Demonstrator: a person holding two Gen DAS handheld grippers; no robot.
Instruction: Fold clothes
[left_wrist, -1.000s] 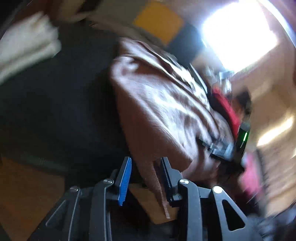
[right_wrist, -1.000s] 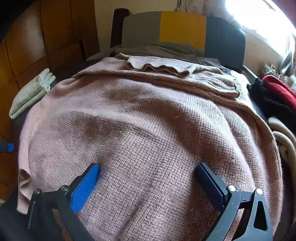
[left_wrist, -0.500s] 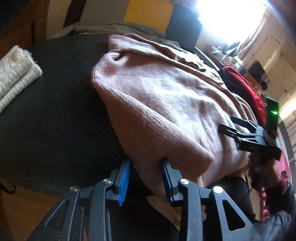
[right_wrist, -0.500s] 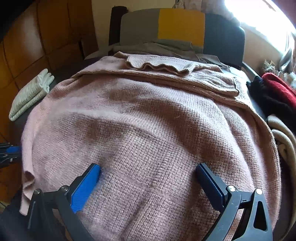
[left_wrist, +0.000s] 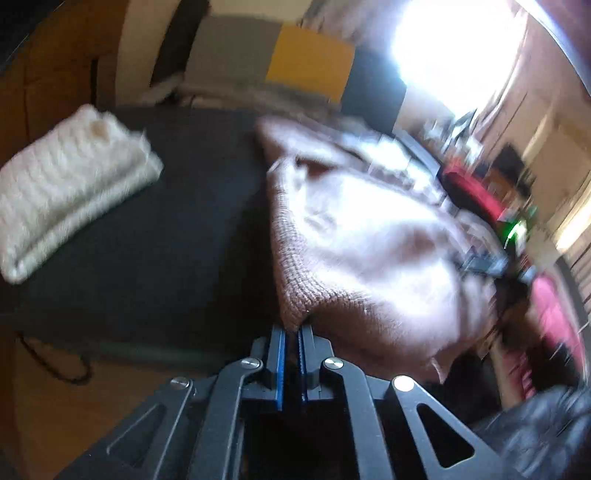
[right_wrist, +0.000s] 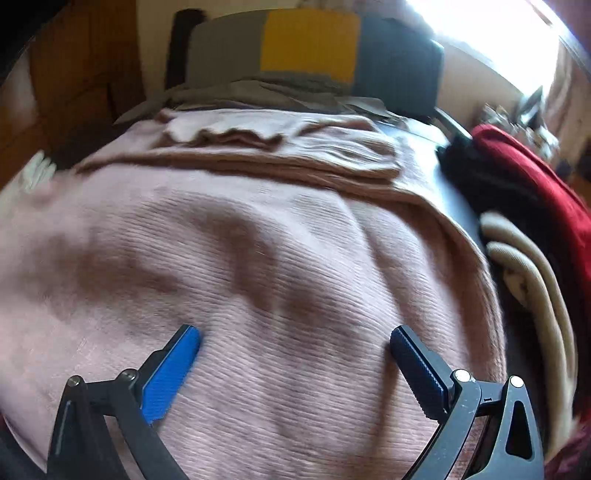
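Observation:
A dusty-pink knitted sweater (right_wrist: 266, 258) lies spread over a dark table (left_wrist: 155, 240), its far part folded into layers. In the left wrist view the sweater (left_wrist: 369, 236) is bunched and lifted at its near left corner, and my left gripper (left_wrist: 291, 332) is shut on that corner. In the right wrist view my right gripper (right_wrist: 295, 343) stands wide open just above the sweater's near part, nothing between its blue-padded fingers (right_wrist: 173, 365). The right gripper (left_wrist: 484, 264) shows blurred at the sweater's right side in the left wrist view.
A folded white knit (left_wrist: 70, 192) lies at the table's left. A red garment (right_wrist: 532, 184), a black one (right_wrist: 480, 177) and a cream one (right_wrist: 532, 280) are piled at the right. A grey, yellow and dark chair back (right_wrist: 310, 48) stands behind the table.
My left gripper has gone from open around the sweater's near left corner to shut on it, and the corner is pulled up. The right gripper has stayed open over the sweater.

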